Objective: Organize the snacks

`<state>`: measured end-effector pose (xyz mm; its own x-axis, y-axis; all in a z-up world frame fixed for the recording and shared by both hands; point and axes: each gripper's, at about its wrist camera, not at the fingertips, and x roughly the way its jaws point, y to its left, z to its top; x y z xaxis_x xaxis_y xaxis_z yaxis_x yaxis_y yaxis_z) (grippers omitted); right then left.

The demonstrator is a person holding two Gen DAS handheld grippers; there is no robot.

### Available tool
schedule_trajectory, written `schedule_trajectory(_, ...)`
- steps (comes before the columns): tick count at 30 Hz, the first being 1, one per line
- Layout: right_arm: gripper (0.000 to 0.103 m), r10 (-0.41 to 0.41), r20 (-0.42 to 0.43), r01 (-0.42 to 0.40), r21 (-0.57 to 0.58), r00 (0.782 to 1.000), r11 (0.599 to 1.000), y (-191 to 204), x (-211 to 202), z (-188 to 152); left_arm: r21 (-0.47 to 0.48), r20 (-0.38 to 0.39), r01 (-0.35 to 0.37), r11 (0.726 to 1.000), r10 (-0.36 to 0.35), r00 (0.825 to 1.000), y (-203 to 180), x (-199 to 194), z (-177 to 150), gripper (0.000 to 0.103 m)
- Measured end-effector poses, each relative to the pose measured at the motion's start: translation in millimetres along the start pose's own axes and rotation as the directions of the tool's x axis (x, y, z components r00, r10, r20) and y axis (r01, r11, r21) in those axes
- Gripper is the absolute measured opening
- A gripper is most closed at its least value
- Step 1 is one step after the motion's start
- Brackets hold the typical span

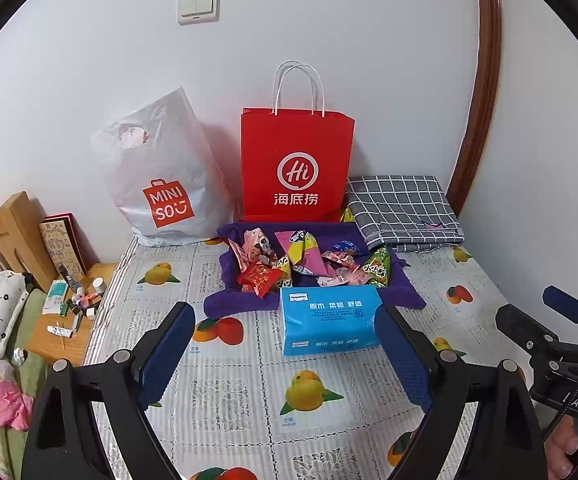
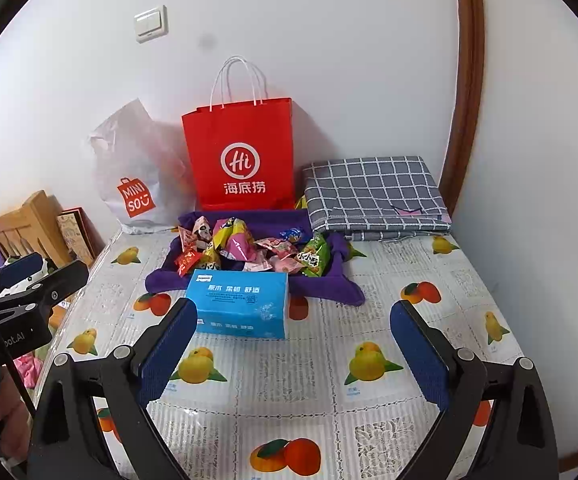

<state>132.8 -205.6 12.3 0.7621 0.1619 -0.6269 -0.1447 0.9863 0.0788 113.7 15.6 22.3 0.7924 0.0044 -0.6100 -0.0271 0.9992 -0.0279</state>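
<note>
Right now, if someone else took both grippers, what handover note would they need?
Left gripper: jaws open, empty, hovering over the table.
Right gripper: jaws open, empty, beside it.
Snacks: loose pile on the purple cloth, behind the tissue pack.
Red bag and white bag stand at the wall.
Done: nothing visibly sorted.
Left: all the snacks.

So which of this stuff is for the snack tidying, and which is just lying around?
For the job: snack packets, purple cloth under them, red paper bag, both open claws.

Probably just lying about: blue tissue pack, white Miniso bag, folded checked cloth, wall switch.
</note>
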Motion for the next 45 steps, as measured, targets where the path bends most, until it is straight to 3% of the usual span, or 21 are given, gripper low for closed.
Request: schedule_trajectory(45,0.096,0.021,0.021,-0.022,0.016,1.000,1.000,1.4,-8.4,-1.5,0.005,0.005,0.004,1.000,-0.004,1.000,1.1,-1.8,2.0,0.091)
